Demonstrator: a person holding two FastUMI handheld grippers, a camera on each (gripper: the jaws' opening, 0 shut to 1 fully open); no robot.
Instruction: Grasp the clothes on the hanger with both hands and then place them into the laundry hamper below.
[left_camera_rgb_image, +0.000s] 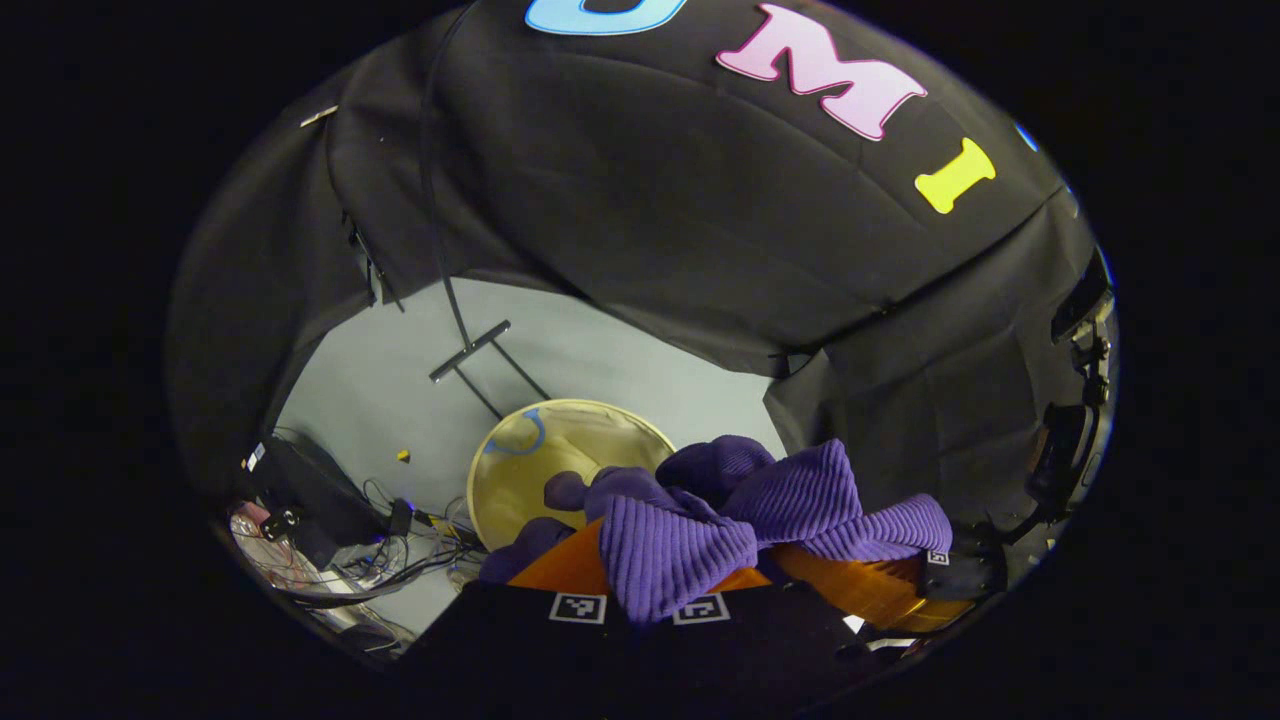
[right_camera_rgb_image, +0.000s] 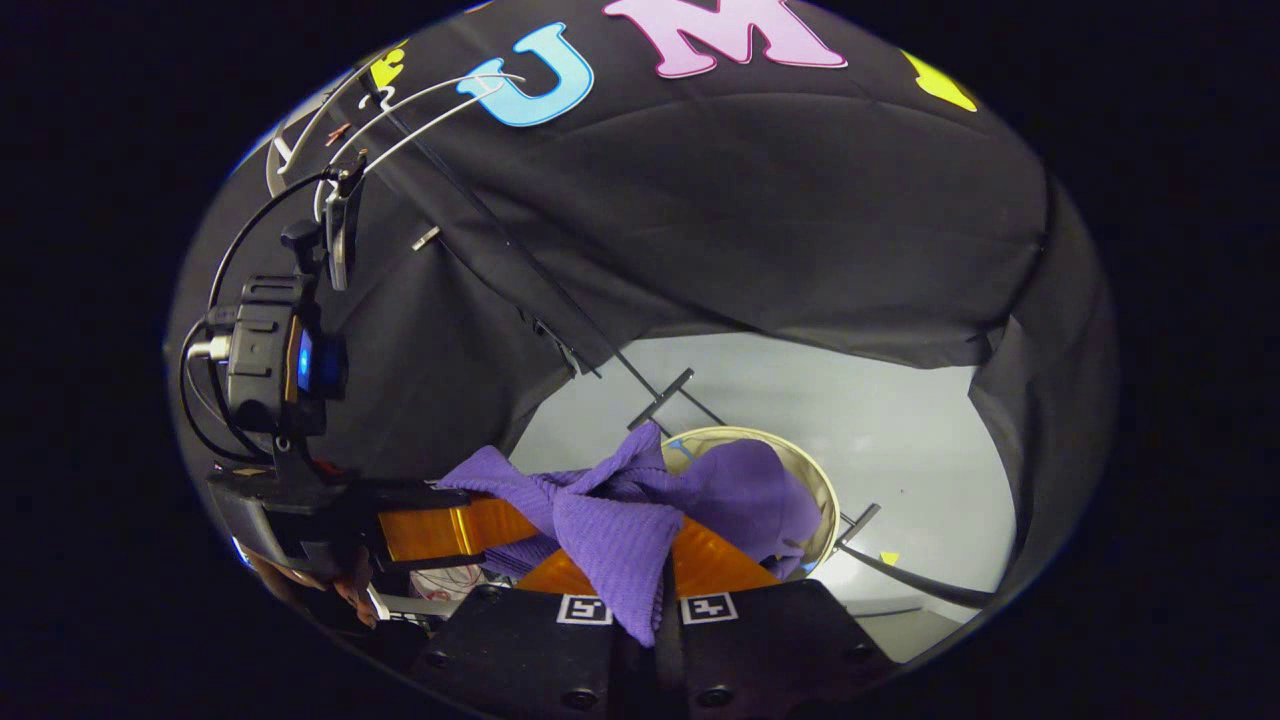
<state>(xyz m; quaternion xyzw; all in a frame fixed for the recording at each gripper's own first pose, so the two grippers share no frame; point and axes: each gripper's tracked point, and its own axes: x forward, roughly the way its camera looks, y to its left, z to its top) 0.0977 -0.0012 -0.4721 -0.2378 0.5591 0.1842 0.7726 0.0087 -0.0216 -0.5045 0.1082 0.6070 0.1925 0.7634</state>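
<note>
In the left gripper view, the purple ribbed garment (left_camera_rgb_image: 690, 520) is pinched between the fingers of the left gripper (left_camera_rgb_image: 640, 600), bunched over their tips. In the right gripper view, another fold is clamped by the right gripper (right_camera_rgb_image: 648, 600), while the left gripper (right_camera_rgb_image: 480, 528) grips alongside. The garment is held stretched between both grippers, above the round laundry hamper (left_camera_rgb_image: 520, 470) on the pale floor (left_camera_rgb_image: 400, 380).

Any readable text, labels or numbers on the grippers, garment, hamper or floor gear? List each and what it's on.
No legible words or numbers.
Left gripper: two square black-and-white coded markers, patterns, not text.
Right gripper: same marker pair, no text.
Purple garment: no tag visible.
Hamper: curved blue mark inside, not readable as a character.
Black box on the floor: white sticker, too small to read.
</note>
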